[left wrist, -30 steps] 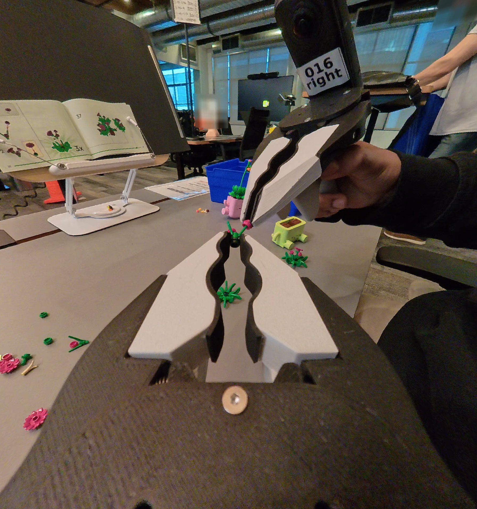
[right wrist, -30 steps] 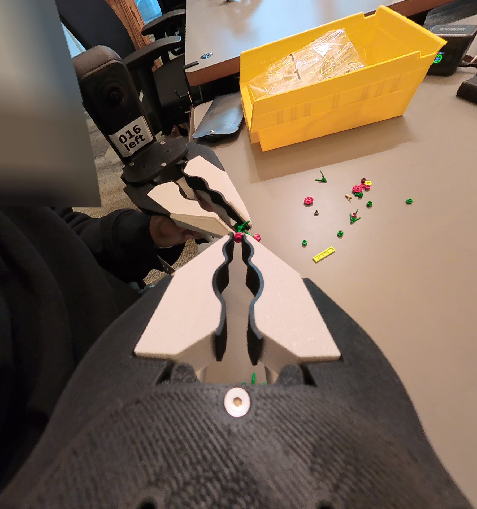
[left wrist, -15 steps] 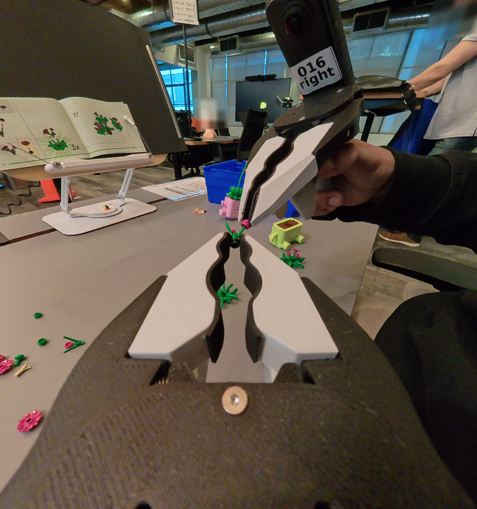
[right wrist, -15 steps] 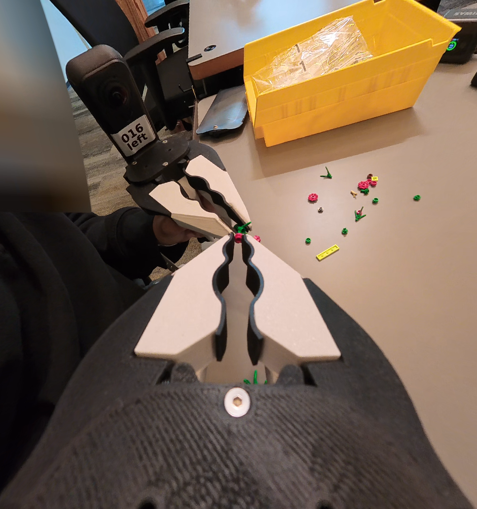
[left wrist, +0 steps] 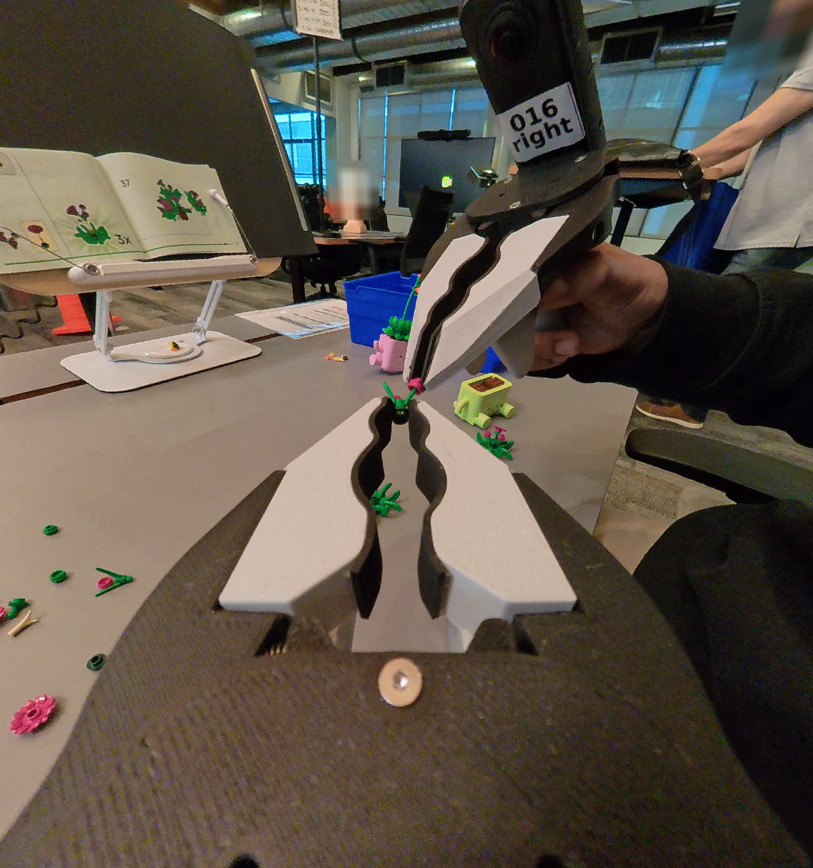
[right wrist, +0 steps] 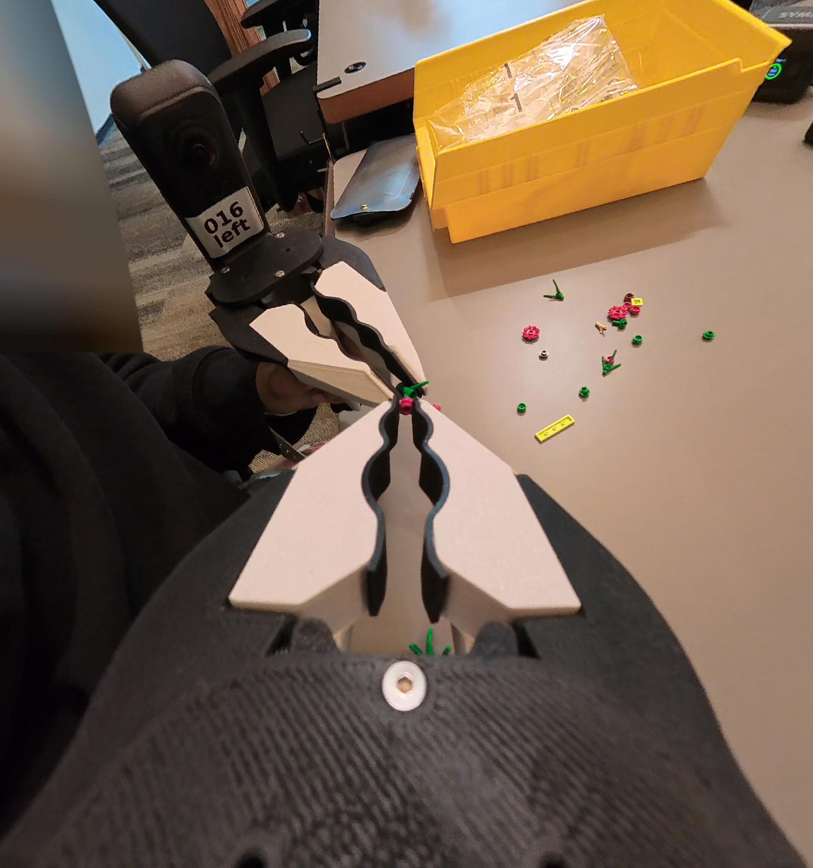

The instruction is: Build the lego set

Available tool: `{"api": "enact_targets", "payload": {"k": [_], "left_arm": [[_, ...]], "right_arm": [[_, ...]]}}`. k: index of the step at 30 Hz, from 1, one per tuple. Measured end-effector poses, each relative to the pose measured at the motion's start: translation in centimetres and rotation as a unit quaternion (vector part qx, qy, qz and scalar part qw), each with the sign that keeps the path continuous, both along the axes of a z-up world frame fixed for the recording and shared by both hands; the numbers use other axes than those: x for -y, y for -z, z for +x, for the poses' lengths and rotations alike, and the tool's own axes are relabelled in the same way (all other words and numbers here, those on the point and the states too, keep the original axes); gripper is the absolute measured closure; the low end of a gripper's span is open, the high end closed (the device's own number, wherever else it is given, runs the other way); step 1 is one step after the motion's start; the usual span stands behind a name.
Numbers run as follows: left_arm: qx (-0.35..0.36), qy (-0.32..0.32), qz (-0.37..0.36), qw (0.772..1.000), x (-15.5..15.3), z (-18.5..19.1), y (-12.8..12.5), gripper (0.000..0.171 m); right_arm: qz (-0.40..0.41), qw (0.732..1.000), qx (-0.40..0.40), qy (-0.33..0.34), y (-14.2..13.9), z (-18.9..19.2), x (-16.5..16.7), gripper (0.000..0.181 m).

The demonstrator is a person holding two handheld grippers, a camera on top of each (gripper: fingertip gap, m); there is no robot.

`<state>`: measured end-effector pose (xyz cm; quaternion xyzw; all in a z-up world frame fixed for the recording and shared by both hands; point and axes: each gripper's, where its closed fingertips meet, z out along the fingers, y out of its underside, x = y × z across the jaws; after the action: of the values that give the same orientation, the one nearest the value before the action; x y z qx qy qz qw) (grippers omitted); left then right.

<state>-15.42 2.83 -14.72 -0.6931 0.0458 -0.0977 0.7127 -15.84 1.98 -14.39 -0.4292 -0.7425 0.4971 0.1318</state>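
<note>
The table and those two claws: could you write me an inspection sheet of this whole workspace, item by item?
Surface: grey table, mostly bare.
Job's things: green stem piece pinched in the left claw; pink bud at the right claw tips, the two pieces meeting. Open instruction booklet on a white stand.
Clutter: loose pink flowers and green studs; yellow-green plate; pink pot, lime pot; yellow bin holding a plastic bag; blue bin.
Claws: both shut on small pieces, tip to tip above the table.
Cables: nothing seen.
Surroundings: office chairs, desks, windows; a person standing at the far right.
</note>
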Motion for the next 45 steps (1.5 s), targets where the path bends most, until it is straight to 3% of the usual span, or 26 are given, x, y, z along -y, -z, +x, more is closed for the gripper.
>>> {"api": "enact_targets", "payload": {"k": [8, 14, 18, 24, 28, 31, 35, 39, 45], "left_arm": [[-0.004, -0.010, -0.003, 1.000, -0.1, -0.4, 0.1, 0.168], [0.034, -0.016, 0.023, 0.999, 0.6, -1.8, -0.6, 0.167], [0.113, 0.017, 0.073, 0.991, 1.8, -2.8, -1.9, 0.167], [0.250, 0.099, 0.151, 0.951, 3.6, -4.2, -3.6, 0.168], [0.283, 0.108, 0.170, 0.938, 4.1, -5.0, -3.8, 0.168], [0.271, 0.078, 0.170, 0.944, 4.5, -6.0, -3.6, 0.168], [0.253, -0.062, 0.173, 0.950, 6.4, -10.8, -2.6, 0.168], [0.202, -0.147, 0.154, 0.956, 8.4, -13.4, -2.3, 0.167], [0.151, -0.183, 0.119, 0.964, 7.8, -13.4, -1.8, 0.167]], "right_arm": [[0.017, 1.000, -0.011, 0.011, 0.0, -0.4, -0.2, 0.178], [-0.014, 0.995, -0.091, 0.033, -3.4, -0.8, 0.1, 0.172], [-0.030, 0.989, -0.133, 0.065, -4.0, -0.4, -0.2, 0.167], [-0.027, 0.982, -0.159, 0.094, -2.2, 1.3, 1.0, 0.166], [-0.035, 0.983, -0.157, 0.085, -1.6, 2.2, 2.0, 0.165], [-0.041, 0.982, -0.163, 0.083, -1.7, 2.7, 2.5, 0.165], [-0.040, 0.982, -0.166, 0.085, -1.3, 3.3, 2.9, 0.166], [-0.039, 0.982, -0.162, 0.085, -0.5, 3.4, 3.3, 0.167], [-0.050, 0.985, -0.127, 0.105, 1.4, 2.0, 2.8, 0.173]]}}
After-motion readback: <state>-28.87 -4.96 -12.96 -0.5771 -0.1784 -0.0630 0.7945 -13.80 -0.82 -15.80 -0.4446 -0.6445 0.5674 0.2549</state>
